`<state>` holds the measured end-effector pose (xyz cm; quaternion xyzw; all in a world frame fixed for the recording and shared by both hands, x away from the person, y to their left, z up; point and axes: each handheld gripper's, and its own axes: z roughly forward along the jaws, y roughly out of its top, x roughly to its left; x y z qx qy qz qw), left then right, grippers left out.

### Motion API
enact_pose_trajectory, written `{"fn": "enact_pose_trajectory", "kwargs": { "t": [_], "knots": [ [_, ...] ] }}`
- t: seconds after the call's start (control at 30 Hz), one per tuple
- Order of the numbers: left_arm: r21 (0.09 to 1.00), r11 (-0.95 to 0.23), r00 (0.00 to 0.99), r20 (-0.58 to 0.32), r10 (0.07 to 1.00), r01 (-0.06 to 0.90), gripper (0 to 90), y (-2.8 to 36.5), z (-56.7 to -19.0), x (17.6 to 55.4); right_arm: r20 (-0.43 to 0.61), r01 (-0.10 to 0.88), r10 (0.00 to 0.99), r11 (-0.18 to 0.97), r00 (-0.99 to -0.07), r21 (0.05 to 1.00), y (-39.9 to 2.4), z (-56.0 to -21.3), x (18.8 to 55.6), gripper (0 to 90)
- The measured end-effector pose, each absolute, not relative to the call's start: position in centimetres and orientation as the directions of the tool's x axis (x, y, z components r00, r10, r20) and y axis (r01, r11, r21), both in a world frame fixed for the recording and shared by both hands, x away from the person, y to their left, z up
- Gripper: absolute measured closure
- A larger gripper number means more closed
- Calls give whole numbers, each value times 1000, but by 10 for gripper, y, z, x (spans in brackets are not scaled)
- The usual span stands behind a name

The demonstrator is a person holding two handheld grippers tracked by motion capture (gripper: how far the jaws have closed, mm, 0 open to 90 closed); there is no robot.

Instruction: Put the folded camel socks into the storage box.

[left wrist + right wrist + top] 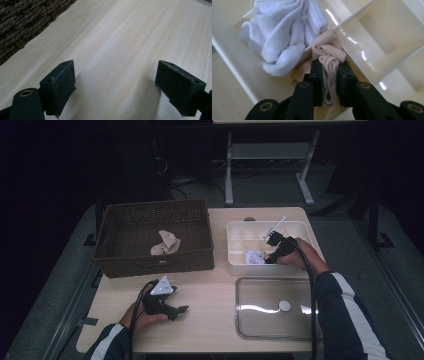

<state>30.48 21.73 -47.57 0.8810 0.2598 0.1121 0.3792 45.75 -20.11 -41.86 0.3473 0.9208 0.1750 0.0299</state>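
My right gripper (329,75) reaches into a front compartment of the white divided box (235,251), its jaws pressed on a folded pink sock (329,60). Beside that sock lies a bunched white sock (284,32), which in the high view shows as a pale lump (254,257) next to the right gripper (270,258). My left gripper (181,311) rests on the wooden table (120,37) in front of the basket. Its jaws stand wide apart with only bare wood between the left gripper's pads (63,85).
A dark wicker basket (155,261) at the back left holds a beige crumpled cloth (166,243). A clear lid (272,307) with a round knob lies at the front right. Table edges run close on the left and front.
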Motion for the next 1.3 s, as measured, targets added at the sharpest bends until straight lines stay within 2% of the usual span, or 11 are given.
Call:
{"fn": "enact_pose_trajectory", "kwargs": {
  "t": [0.13, 0.27, 0.43, 0.53, 0.6, 0.63, 0.73, 0.83, 0.9, 1.13, 1.3],
  "knots": [
    [726, -578, 840, 0, 542, 372, 152, 217, -476, 305, 64, 632, 654, 695, -754, 342, -200, -419, 457, 753],
    [726, -578, 841, 0, 541, 372, 152, 217, -476, 305, 31, 617, 652, 699, -757, 362, -201, -415, 451, 706],
    [725, -579, 841, 0, 541, 373, 152, 217, -476, 305, -7, 596, 668, 668, -744, 445, -210, -397, 442, 592],
    [726, -578, 841, 0, 541, 372, 152, 217, -476, 305, -28, 597, 687, 651, -726, 469, -212, -391, 438, 544],
    [725, -579, 841, 0, 541, 373, 152, 217, -476, 305, -20, 575, 690, 619, -724, 534, -215, -381, 430, 533],
    [725, -579, 841, 0, 541, 373, 152, 217, -476, 305, -20, 575, 690, 619, -724, 534, -215, -381, 430, 533],
    [726, -580, 841, 5, 541, 369, 152, 217, -476, 305, -21, 496, 650, 600, -760, 628, -204, -369, 409, 485],
    [727, -574, 838, -2, 546, 376, 152, 217, -476, 305, -10, 472, 629, 594, -778, 651, -195, -368, 400, 477],
    [729, -574, 837, 1, 547, 374, 153, 217, -476, 305, 2, 422, 576, 596, -817, 683, -180, -367, 385, 448],
    [727, -576, 836, 3, 548, 375, 152, 218, -476, 305, -25, 336, 500, 617, -866, 711, -143, -374, 360, 380],
    [728, -572, 834, -1, 551, 378, 152, 217, -476, 305, -17, 315, 467, 621, -884, 718, -124, -382, 347, 361]
  ]
}}
